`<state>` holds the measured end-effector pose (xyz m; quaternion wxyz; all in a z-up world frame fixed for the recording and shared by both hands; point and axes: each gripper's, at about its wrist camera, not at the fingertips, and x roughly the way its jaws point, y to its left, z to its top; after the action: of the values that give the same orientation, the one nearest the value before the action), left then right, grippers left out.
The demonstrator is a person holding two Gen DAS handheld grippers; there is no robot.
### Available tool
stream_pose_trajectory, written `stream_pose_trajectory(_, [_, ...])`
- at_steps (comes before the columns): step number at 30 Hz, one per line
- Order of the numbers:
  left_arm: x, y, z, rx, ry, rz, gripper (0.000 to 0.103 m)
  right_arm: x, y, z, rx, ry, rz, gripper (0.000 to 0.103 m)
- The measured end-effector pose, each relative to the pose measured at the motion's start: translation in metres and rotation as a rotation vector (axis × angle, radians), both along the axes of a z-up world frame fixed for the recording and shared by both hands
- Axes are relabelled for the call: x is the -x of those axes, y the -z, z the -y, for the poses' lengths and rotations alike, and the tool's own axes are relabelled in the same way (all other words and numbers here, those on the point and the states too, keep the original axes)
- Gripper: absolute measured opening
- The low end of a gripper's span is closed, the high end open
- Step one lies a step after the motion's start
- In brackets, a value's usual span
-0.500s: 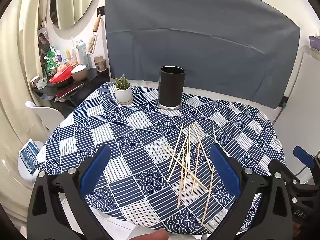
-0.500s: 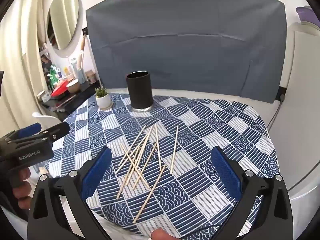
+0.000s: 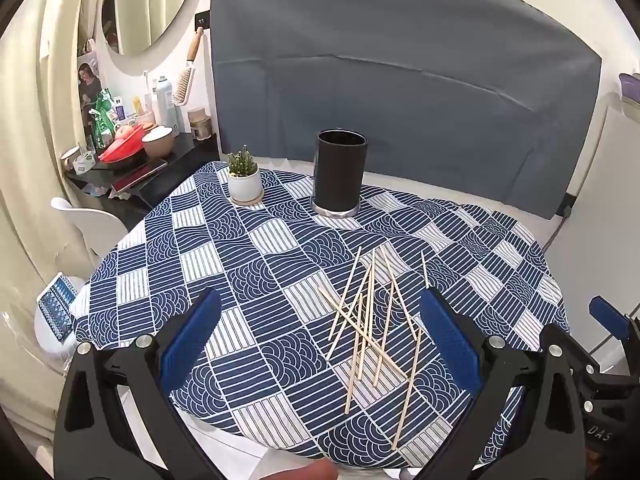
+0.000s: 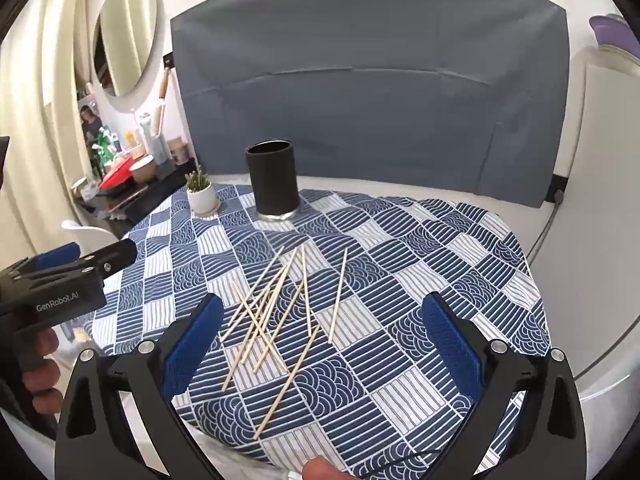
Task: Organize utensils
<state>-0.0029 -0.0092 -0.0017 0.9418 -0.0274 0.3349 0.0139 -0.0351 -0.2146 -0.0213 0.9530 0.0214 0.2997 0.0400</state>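
A round table (image 3: 520,248) under a blue-and-white patterned cloth (image 3: 256,264) carries everything. A loose heap of thin wooden sticks (image 3: 372,328) lies on the cloth toward the near edge, most of them crossing one another, with one stick lying apart on the heap's right side; in the right wrist view the same sticks (image 4: 276,312) sit between the middle of the table and its near edge, the longest reaching almost to the rim. A black cup (image 3: 340,174) stands upright on a silvery base near the far edge, well apart from the sticks, and it shows again in the right wrist view (image 4: 273,178). A small potted plant (image 3: 243,178) in a white pot stands just left of the cup, also by the far edge. The left gripper (image 3: 320,336) hangs over the near edge with its blue-padded fingers (image 3: 192,336) spread wide and nothing between them; the heap lies beyond and a little right of its centre line. The right gripper (image 4: 320,336) is likewise above the near edge, its fingers (image 4: 452,336) spread wide and bare, with the sticks ahead of it toward its left finger. In the right wrist view the left gripper's body (image 4: 60,284) appears at the left, off the table's left edge, held in a hand (image 4: 40,368). A grey cloth backdrop (image 3: 400,80) rises behind the far edge, and a cluttered dark shelf (image 3: 132,168) stands past the far left edge.
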Motion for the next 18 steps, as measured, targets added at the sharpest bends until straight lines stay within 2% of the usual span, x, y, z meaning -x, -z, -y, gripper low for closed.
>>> stream_pose_trajectory(1, [0.0,0.0003,0.0004,0.0,0.0,0.0,0.097,-0.002,-0.0092,-0.0042,0.018,-0.008,-0.007,0.095])
stream_pose_trajectory(18, [0.0004,0.0027,0.0048,0.004,0.001,-0.001,0.097,-0.0012,-0.008,-0.001,0.012,-0.003,-0.007,0.095])
